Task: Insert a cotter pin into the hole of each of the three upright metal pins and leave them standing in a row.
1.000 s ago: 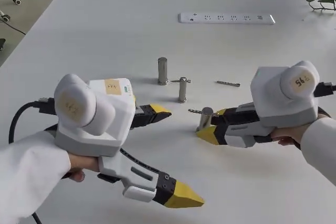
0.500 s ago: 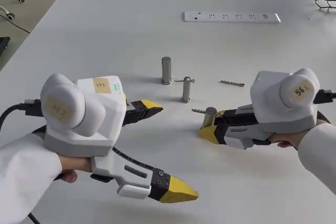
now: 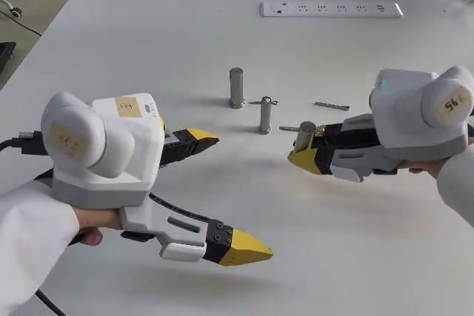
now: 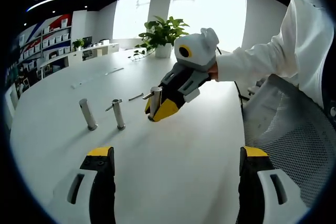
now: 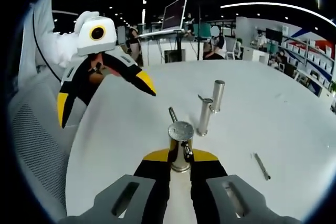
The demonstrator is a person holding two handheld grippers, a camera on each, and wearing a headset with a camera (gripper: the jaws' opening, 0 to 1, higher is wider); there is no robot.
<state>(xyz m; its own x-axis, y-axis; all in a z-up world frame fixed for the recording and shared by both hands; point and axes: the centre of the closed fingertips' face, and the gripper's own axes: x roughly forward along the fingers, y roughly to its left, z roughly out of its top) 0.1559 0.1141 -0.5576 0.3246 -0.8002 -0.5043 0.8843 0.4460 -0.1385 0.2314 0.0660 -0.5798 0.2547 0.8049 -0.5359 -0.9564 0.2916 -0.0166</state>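
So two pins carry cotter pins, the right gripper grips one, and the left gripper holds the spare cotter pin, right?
No: the left gripper is open and empty; the head view shows the spare cotter pin lying on the table. The rest stands.

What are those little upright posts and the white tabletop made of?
The upright pins look like bare metal, likely steel: silver-grey, with bright highlights along their sides. The tabletop seems matte white laminate or painted board: smooth, with soft shadows; which one is unclear.
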